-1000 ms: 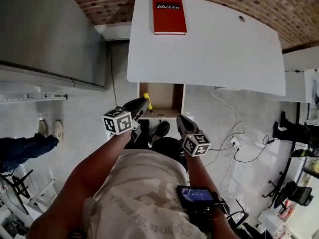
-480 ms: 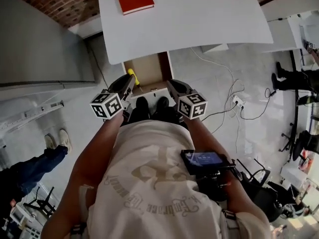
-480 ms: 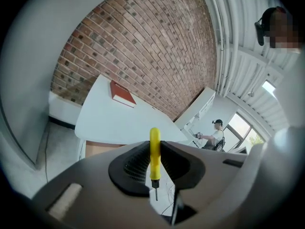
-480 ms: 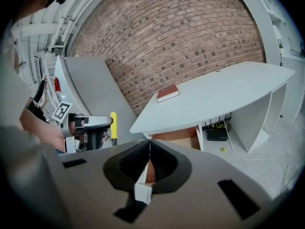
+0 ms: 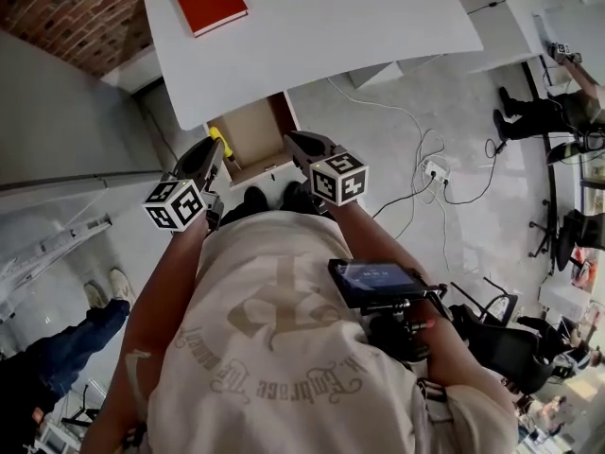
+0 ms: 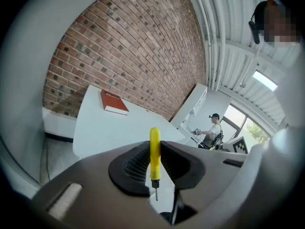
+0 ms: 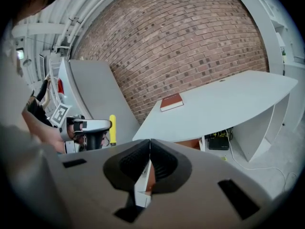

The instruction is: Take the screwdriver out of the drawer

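My left gripper (image 6: 155, 159) is shut on a yellow-handled screwdriver (image 6: 155, 154), which stands upright between the pads with its metal tip pointing down. In the head view the left gripper (image 5: 210, 149) holds the screwdriver (image 5: 220, 140) above the open drawer (image 5: 248, 132) under the white desk (image 5: 321, 26). From the right gripper view the screwdriver (image 7: 112, 129) shows at the left. My right gripper (image 7: 149, 159) is shut with nothing in it; in the head view the right gripper (image 5: 298, 146) hangs at the drawer's right side.
A red book (image 5: 209, 1) lies at the far left of the desk top. A grey cabinet (image 5: 57, 112) stands at the left. Cables (image 5: 425, 168) trail over the floor at the right. People stand by in the room (image 6: 212, 130).
Both grippers have risen from the drawer, the left one carrying the screwdriver. The head camera has swung, so the desk and drawer sit further left and tilted in the view.
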Demonstrator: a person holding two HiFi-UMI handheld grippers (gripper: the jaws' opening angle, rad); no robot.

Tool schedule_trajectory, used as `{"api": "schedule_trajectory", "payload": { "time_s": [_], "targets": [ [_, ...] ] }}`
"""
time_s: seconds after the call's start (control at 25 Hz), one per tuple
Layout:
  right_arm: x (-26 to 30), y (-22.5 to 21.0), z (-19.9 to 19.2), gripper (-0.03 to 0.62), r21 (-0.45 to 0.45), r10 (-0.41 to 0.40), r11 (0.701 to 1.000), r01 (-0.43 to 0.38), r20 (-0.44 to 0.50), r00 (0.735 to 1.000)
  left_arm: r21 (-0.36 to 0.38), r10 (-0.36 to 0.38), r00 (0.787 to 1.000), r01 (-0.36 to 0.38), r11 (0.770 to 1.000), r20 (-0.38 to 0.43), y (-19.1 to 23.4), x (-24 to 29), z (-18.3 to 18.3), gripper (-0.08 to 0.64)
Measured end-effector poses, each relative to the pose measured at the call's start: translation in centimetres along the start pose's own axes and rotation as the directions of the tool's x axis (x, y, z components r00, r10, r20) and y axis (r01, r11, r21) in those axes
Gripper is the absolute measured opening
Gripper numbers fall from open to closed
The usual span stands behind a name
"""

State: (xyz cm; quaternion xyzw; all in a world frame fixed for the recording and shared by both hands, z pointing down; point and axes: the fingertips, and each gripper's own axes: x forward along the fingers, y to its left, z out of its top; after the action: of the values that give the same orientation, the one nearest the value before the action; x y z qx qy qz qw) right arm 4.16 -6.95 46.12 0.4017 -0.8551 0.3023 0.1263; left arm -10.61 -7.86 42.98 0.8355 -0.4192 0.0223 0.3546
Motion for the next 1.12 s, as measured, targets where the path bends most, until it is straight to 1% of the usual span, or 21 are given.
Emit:
{"api": "schedule_trajectory", "payload": {
  "time_s": [0.16,0.36,0.52,0.8,0.92,1.12],
  "targets": [
    [-0.2,0.5,0.8,0.006,-0.021,0.012,1.0,-0.011,0.006,1.0,0.034,-0.007,1.0,0.007,0.999,0.002,-0.7,-0.3,0.4,0.066],
    [-0.5,0.9,2.2,0.006,-0.046,0.026,0.999,-0.025,0.021,0.999,0.094,-0.026,1.0,0.025,0.995,0.006,-1.9,-0.6,1.4,0.066],
    [-0.6,1.5,3.1,0.006,-0.069,0.046,0.997,-0.043,0.039,0.998,0.152,-0.038,0.999,0.036,0.988,0.013,-2.6,-0.8,1.8,0.066],
    [-1.9,2.6,3.9,0.006,-0.117,0.079,0.991,-0.072,0.055,0.995,0.232,-0.062,0.998,0.062,0.971,-0.003,-4.5,-0.8,1.7,0.066],
    [-2.4,3.4,3.9,0.006,-0.139,0.084,0.987,-0.075,0.056,0.995,0.253,-0.075,0.997,0.076,0.964,-0.014,-4.8,-1.2,1.8,0.066],
    [-2.9,4.4,4.0,0.006,-0.166,0.091,0.983,-0.08,0.06,0.994,0.278,-0.078,0.997,0.08,0.957,-0.02,-4.6,-1.6,1.9,0.066]
  ]
}}
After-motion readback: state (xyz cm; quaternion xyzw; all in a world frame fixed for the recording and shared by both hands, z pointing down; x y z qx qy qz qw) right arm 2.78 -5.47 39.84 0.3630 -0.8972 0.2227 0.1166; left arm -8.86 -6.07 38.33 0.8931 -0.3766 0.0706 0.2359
